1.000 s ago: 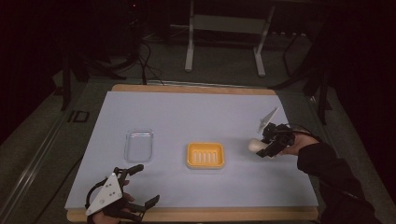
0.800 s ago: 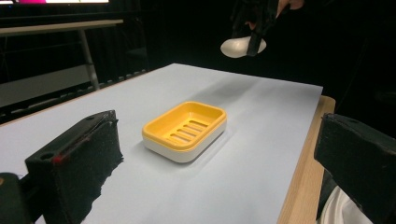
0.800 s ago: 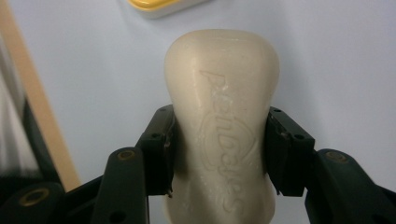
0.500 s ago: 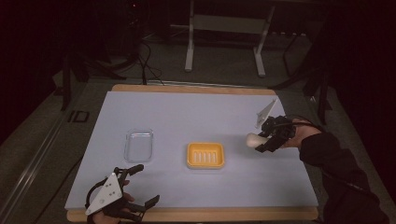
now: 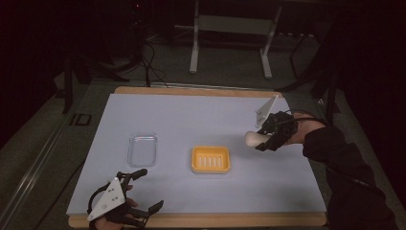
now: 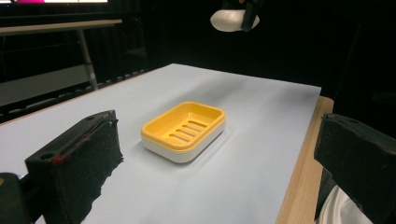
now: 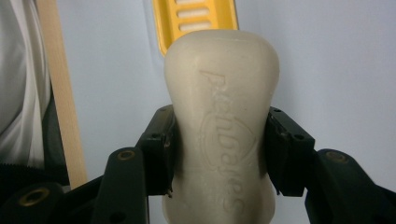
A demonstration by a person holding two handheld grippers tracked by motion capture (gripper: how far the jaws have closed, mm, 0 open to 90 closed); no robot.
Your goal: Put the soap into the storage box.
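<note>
Right gripper (image 7: 219, 154): jaws pinch a cream soap bar (image 7: 222, 121) at its narrowed waist, one pad on each side, embossed lettering facing the camera. In the right gripper view the bar's rounded end points toward the yellow soap dish (image 7: 194, 21), whose slotted floor peeks out past the bar's far end. In the high view the right gripper (image 5: 268, 139) sits over the right part of the counter (image 5: 191, 115), the soap bar (image 5: 253, 139) sticking out leftward toward the dish; the left gripper view shows the bar (image 6: 229, 21) held well above the surface, not touching the counter.

Soap dish (image 5: 211, 159) stands near the counter's middle, slightly toward the near edge, empty; left of the bar and apart from it. Left gripper view shows the dish (image 6: 184, 132) as a yellow slotted insert on a white base.

Clear plastic lid or tray (image 5: 142, 148) lies flat left of the dish, well apart from it.

Left gripper (image 5: 143, 191) rests at the near-left corner of the counter, jaws spread wide, nothing between them; it points roughly toward the dish.
</note>
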